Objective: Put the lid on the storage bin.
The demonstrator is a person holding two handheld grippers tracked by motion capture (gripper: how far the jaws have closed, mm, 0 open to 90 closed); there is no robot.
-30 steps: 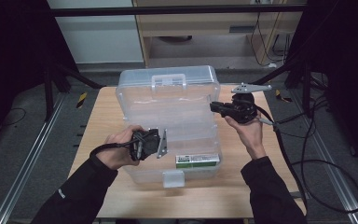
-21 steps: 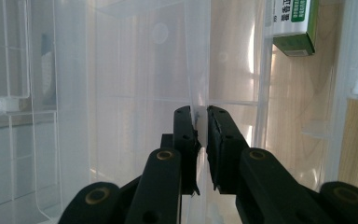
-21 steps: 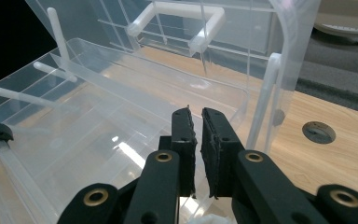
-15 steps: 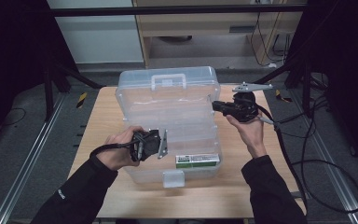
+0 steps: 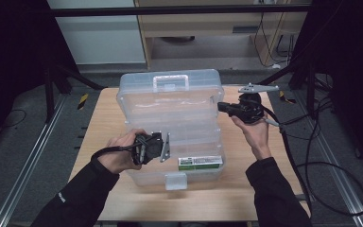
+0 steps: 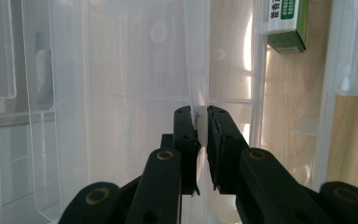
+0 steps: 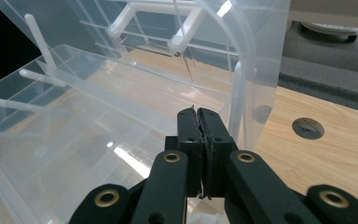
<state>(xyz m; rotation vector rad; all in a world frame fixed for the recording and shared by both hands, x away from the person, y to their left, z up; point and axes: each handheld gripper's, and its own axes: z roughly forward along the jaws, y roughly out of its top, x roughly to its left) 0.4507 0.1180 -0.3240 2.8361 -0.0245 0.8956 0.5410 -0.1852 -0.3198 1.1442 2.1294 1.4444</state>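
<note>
A clear plastic organiser box (image 5: 170,109) stands open on the wooden table (image 5: 101,127), its lid raised toward the far side. My left gripper (image 5: 164,147) reaches in from the box's left, and in the left gripper view (image 6: 201,114) its jaws pinch a thin clear wall (image 6: 196,56) of the box. At the right edge of the box my right gripper (image 5: 221,107) has just been closing. In the right gripper view (image 7: 198,114) its jaws meet on a thin clear rim. A small green and white carton (image 5: 200,162) lies in the front compartment.
The lid's handle (image 5: 171,82) points away from me. A round hole (image 7: 307,127) marks the table to the right of the box. Cables (image 5: 312,165) trail off the table's right side onto the grey floor. Dark frames stand left and right.
</note>
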